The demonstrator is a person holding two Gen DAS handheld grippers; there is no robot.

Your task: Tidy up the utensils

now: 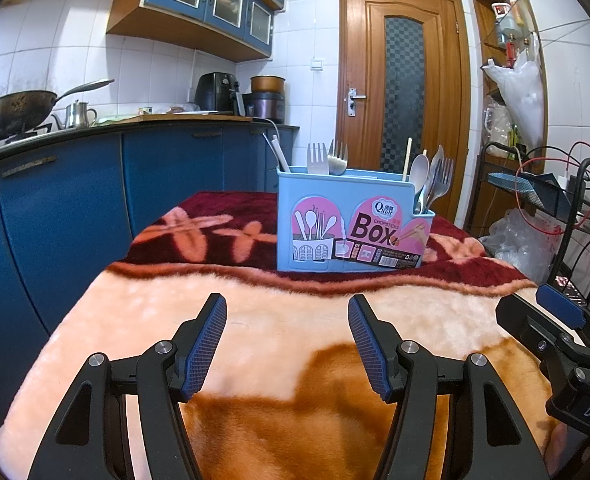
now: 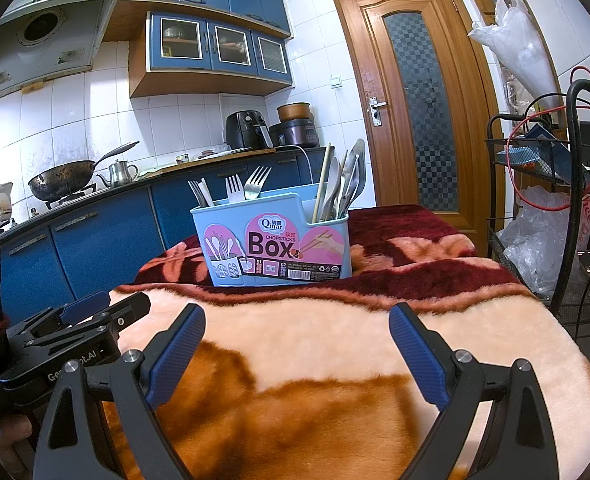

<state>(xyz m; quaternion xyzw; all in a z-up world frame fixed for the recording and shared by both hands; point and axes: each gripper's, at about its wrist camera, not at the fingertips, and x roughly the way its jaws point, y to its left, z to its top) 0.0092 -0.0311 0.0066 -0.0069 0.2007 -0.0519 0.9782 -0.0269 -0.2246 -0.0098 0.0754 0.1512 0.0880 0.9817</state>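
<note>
Both grippers (image 1: 287, 344) (image 2: 297, 354) open, utensils (image 1: 431, 180) boxed

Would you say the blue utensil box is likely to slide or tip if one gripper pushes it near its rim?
The blue utensil box probably tips before sliding: it stands on a plush blanket that likely grips its base. The tall forks and spoons above the rim raise its weight, so a high push seems riskier. Its thin plastic walls look light and may flex.
</note>
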